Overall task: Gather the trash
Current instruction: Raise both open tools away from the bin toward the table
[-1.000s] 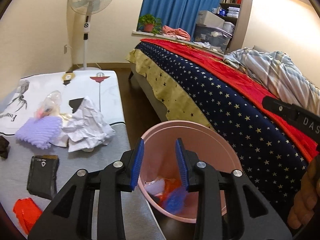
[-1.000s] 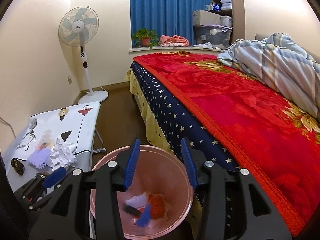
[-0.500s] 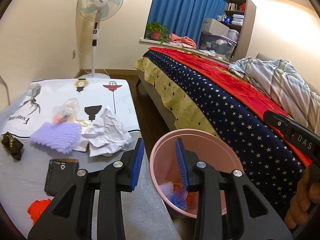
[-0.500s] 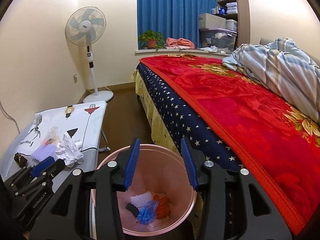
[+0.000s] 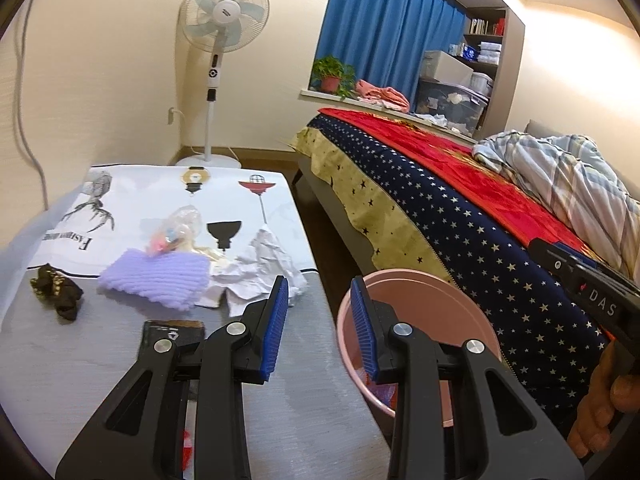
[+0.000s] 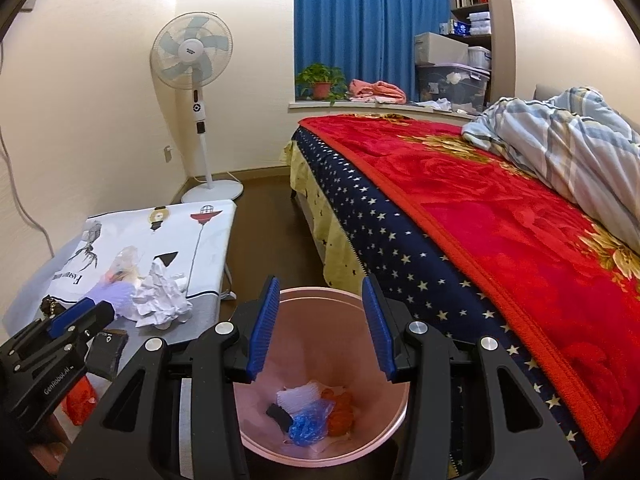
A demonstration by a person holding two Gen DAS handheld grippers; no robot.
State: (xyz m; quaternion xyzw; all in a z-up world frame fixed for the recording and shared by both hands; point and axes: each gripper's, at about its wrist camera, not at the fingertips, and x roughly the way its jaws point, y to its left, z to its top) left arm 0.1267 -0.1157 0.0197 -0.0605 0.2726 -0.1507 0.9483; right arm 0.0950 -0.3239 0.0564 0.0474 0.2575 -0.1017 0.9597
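now both claws gape empty: left gripper [image 5: 320, 322] over the table [image 5: 288, 408] edge, pink bin [image 5: 460, 300] at three o'clock; right gripper [image 6: 321, 326] above the bin's rim.

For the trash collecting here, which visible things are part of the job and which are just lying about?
Part of the job:
- pink bin
- crumpled white paper
- clear plastic wrapper
- black packet
- red wrapper
- dark crumpled scrap
- left gripper, right gripper, both empty

Probably too: purple knit piece

Lying about:
- fan
- potted plant
- striped duvet
- blue curtain
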